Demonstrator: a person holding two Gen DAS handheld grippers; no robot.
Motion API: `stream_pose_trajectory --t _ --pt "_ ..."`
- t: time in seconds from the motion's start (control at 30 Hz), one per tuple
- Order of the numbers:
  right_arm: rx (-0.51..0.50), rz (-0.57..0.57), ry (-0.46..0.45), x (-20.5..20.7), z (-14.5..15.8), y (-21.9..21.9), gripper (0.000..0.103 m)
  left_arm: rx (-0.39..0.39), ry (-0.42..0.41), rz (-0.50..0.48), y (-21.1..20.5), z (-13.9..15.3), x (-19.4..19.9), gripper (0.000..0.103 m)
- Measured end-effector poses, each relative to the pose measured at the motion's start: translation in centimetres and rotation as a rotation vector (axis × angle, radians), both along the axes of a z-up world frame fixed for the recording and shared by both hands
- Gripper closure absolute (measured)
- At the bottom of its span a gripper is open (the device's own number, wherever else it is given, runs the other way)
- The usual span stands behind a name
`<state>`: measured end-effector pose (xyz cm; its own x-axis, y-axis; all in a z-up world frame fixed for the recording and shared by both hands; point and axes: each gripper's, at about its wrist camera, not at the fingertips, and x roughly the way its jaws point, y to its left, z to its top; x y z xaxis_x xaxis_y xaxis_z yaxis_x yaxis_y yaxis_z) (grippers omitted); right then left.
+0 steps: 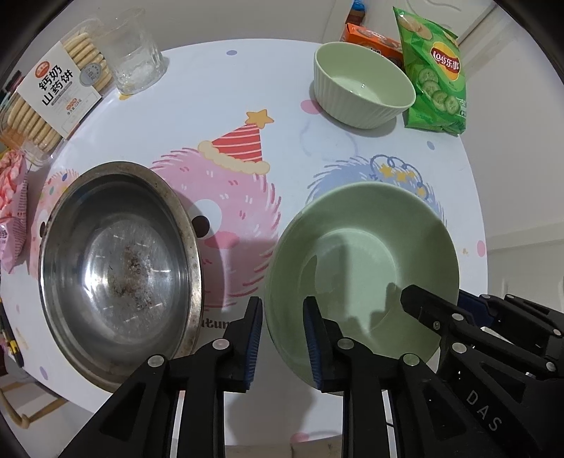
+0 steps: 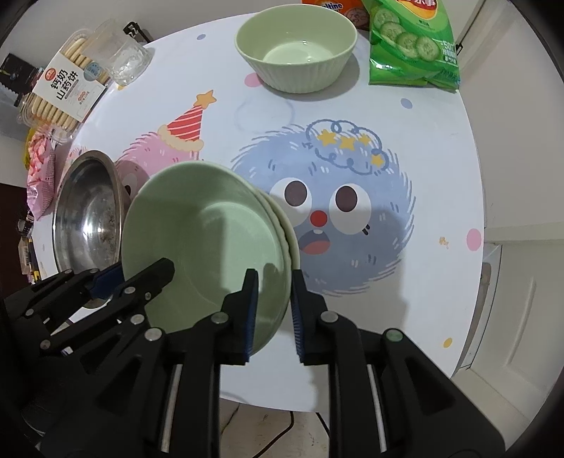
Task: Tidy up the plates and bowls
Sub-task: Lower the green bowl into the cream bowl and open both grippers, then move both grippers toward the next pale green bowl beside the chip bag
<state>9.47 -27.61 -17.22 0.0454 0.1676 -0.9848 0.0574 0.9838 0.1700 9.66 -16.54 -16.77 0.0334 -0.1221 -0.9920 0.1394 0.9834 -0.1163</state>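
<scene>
Green plates (image 2: 211, 243) stacked near tabletop's front edge; left gripper (image 1: 283, 338) and right gripper (image 2: 273, 313) straddle opposite rims, fingers narrowly parted, not clamping.

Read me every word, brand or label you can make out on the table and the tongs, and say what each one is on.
"钙奶山药饼": white label on the clear biscuit box.
"乐事", with the Lay's logo: green chip bag.
"DAS": arm of the right tongs.
"...ltine", cut off: orange box at the far edge.
"-50", partly legible: chip bag, right wrist view.
Letters on the tablecloth by the left tongs: partly hidden.
Small print and pink packet: unreadable.
</scene>
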Motion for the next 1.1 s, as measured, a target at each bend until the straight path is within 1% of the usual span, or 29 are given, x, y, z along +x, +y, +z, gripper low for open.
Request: stream_pose_trajectory --t 0.1,0.13,0.17,0.2,0.27,0.3,0.33,0.37,0.4,0.43,0.47,0.6,0.7,0.77,0.8,0.83,0.93,1.1 --pt "0.006 -0.008 0.002 -0.1 0.0 -0.1 0.082 -0.001 -0.007 -0.007 0.0 0.2 0.0 0.068" --pt "0.009 -0.012 0.003 -0.1 0.0 -0.1 0.073 0.008 -0.015 -0.008 0.0 0.4 0.0 0.066" --pt "0.005 -0.02 0.004 -0.1 0.1 -0.2 0.071 0.012 -0.019 -0.006 0.1 0.5 0.1 0.062" --pt "0.005 -0.03 0.002 -0.1 0.2 -0.4 0.066 0.008 -0.022 0.0 0.3 0.6 0.2 0.06" --pt "0.012 -0.049 -0.004 -0.2 0.5 -0.9 0.059 0.003 -0.026 0.018 0.8 0.9 0.4 0.05" --pt "0.012 -0.054 -0.008 -0.2 0.6 -1.1 0.052 0.004 -0.029 0.027 1.0 1.1 0.5 0.048" --pt "0.012 -0.061 -0.014 -0.2 0.8 -1.4 0.043 -0.003 -0.033 0.037 1.3 1.3 0.7 0.043" --pt "0.016 -0.071 -0.02 -0.2 1.0 -1.8 0.038 -0.012 -0.034 0.046 1.6 1.4 0.8 0.037" --pt "0.02 -0.08 -0.026 -0.2 1.3 -2.1 0.03 -0.02 -0.035 0.054 1.8 1.5 0.9 0.033" --pt "0.023 -0.09 -0.032 -0.1 1.5 -2.4 0.023 -0.027 -0.038 0.061 2.0 1.7 1.0 0.026" --pt "0.029 -0.1 -0.039 -0.1 1.7 -2.8 0.021 -0.033 -0.042 0.065 2.1 1.8 1.1 0.022" --pt "0.04 -0.138 -0.055 0.3 2.4 -4.1 0.019 -0.024 -0.059 0.053 2.1 2.2 1.6 0.018" --pt "0.051 -0.165 -0.068 0.6 2.9 -4.9 0.017 0.001 -0.076 0.031 1.9 2.5 1.9 0.013" --pt "0.057 -0.181 -0.076 0.8 3.2 -5.4 0.01 -0.001 -0.087 0.023 1.8 2.7 2.2 0.006" --pt "0.062 -0.188 -0.084 1.0 3.4 -5.7 0.004 -0.007 -0.087 0.022 1.7 2.7 2.4 0.003" --pt "0.064 -0.193 -0.089 1.3 3.6 -5.9 0.001 -0.014 -0.091 0.019 1.6 2.9 2.7 0.0" --pt "0.08 -0.216 -0.097 2.1 4.0 -6.6 0.001 -0.013 -0.103 0.005 1.3 3.1 3.7 0.0" --pt "0.123 -0.261 -0.108 4.5 4.4 -7.6 0.001 -0.022 -0.095 -0.015 0.2 3.3 6.2 0.0"
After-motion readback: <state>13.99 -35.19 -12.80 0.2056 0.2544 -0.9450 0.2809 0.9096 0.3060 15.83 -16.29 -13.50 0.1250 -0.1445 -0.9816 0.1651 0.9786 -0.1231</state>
